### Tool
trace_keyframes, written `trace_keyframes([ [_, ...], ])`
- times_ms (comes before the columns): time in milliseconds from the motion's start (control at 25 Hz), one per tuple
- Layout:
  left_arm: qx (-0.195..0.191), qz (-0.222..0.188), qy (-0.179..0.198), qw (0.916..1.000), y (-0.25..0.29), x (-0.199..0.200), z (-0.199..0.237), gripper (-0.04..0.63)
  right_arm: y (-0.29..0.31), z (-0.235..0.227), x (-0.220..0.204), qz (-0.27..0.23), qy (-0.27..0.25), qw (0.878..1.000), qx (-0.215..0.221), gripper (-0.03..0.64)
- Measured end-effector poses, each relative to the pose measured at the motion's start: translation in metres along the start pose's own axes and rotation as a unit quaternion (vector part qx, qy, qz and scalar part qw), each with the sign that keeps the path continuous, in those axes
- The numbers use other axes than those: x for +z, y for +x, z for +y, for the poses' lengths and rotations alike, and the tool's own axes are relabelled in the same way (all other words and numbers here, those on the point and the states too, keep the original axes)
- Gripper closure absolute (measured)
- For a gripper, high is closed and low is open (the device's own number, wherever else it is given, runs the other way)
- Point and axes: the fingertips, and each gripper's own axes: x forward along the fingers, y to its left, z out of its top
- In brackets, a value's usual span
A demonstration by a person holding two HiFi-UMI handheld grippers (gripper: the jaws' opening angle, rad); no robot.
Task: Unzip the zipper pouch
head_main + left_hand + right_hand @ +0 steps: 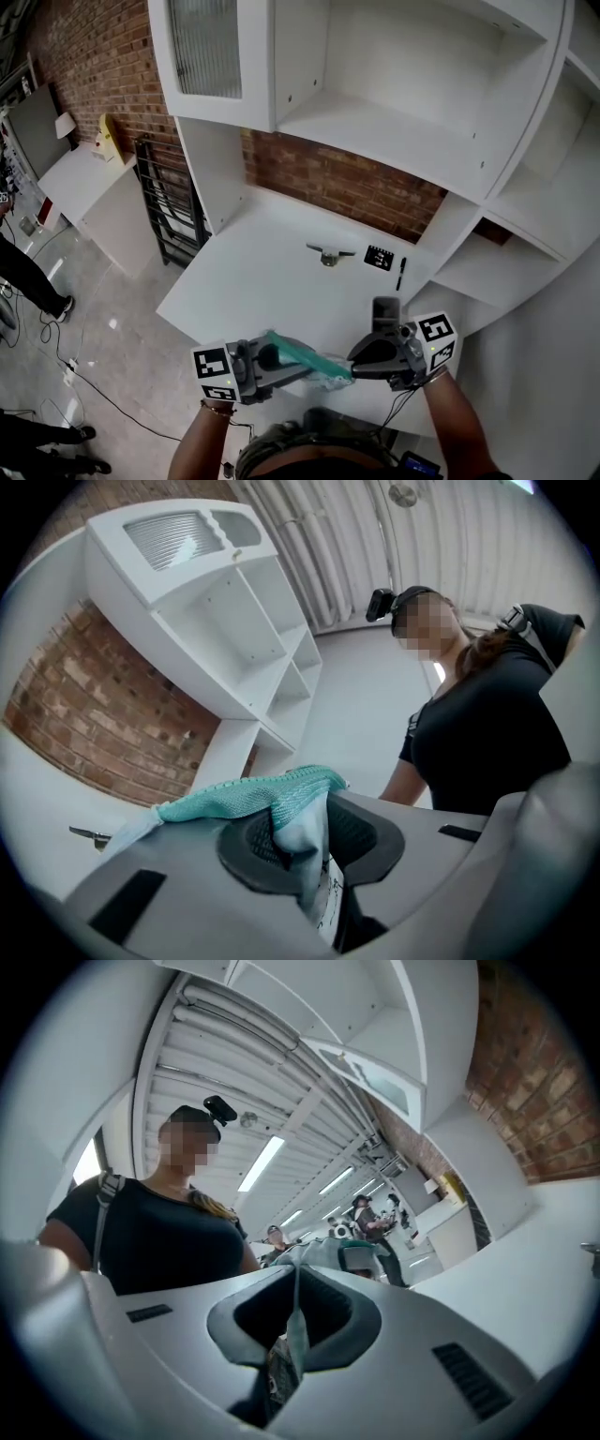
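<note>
Pouch (pixel 300 354): teal, stretched in the air between the two grippers, above the near edge of the white desk (pixel 253 281).
Left gripper (pixel 302 841): jaws narrow, pinching one end of the pouch.
Right gripper (pixel 292 1333): jaws closed tight on a thin fold at the other end.

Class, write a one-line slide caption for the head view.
Left hand-held gripper and right hand-held gripper each pinch one end of the teal zipper pouch over the white desk.
</note>
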Motion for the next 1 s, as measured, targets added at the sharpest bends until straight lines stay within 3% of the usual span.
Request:
trace_keyframes([
  [200,0.048,-0.005,0.012,0.9988,-0.003,0.007,0.014,0.548,-0.012,-0.022,0.009,-0.031,-0.039,0.993,-0.111,0.583],
  [360,0.076,-0.010,0.013,0.9970,-0.005,0.011,0.021,0.548,-0.024,-0.023,0.018,-0.051,-0.078,0.980,-0.173,0.439],
  [480,0.093,-0.023,0.001,0.9954,-0.007,0.013,0.026,0.548,-0.026,-0.021,0.015,-0.028,-0.118,0.968,-0.219,0.414],
  [560,0.101,-0.041,-0.016,0.9939,-0.009,0.018,0.028,0.548,-0.025,-0.027,0.009,0.013,-0.163,0.948,-0.274,0.410],
  [680,0.102,-0.065,-0.038,0.9919,-0.007,0.028,0.027,0.548,-0.021,-0.034,0.009,0.065,-0.266,0.898,-0.345,0.391],
  [800,0.100,-0.071,-0.048,0.9913,-0.002,0.032,0.024,0.548,-0.006,-0.028,0.034,0.046,-0.353,0.855,-0.377,0.368],
  [880,0.099,-0.066,-0.049,0.9917,0.002,0.032,0.022,0.548,0.004,-0.023,0.046,0.030,-0.375,0.844,-0.382,0.367],
  [1000,0.095,-0.058,-0.048,0.9926,0.005,0.031,0.019,0.548,0.011,-0.021,0.048,0.029,-0.374,0.851,-0.367,0.370],
])
